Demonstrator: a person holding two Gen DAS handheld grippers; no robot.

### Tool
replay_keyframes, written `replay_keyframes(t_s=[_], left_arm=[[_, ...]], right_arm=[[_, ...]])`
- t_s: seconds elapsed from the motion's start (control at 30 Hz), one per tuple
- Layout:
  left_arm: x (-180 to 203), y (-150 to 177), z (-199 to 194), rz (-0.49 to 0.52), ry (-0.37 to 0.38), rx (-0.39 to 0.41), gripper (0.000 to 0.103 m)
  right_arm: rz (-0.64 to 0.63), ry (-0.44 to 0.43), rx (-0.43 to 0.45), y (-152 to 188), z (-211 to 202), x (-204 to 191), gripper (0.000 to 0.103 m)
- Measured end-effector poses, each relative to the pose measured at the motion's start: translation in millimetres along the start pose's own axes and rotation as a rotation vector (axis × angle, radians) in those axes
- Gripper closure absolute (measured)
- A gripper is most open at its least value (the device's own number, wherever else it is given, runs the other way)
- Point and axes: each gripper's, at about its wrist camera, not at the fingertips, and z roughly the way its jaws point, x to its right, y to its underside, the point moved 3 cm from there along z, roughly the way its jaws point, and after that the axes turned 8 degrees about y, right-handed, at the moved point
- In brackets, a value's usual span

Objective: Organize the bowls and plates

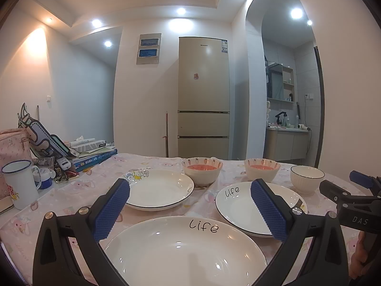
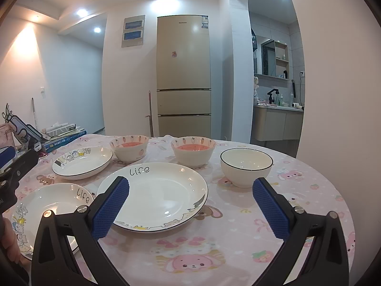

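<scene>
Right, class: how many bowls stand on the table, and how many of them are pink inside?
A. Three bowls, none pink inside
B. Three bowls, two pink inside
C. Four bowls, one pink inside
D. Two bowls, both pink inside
B: two carrot-pattern bowls show pink insides, and the plain white bowl beside them does not.

The left tongs (image 1: 190,197) stand with their jaws spread wide and nothing between the blue ribbed pads (image 1: 112,211), the black arms splaying toward eight and four o'clock in the left wrist view and pointing just below level. The right tongs (image 2: 190,199) are spread as wide and also empty, tilted a little more downward. In the left wrist view the right tongs show at three o'clock, one blue pad leading, with the fingers of the person's right hand (image 1: 360,257) wrapped round the handle beneath. In the right wrist view the left tongs enter at nine o'clock, the left hand (image 2: 9,240) gripping below them
</scene>
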Motion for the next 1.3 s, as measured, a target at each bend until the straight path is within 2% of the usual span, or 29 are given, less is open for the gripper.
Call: replay_keyframes(t_s=[1.3], left_arm=[[0.0, -0.1, -2.7, -0.001, 0.0, -0.006, 0.0]], right_arm=[[-0.005, -0.003, -0.012, 1.3, 2.1, -1.3, 0.0]])
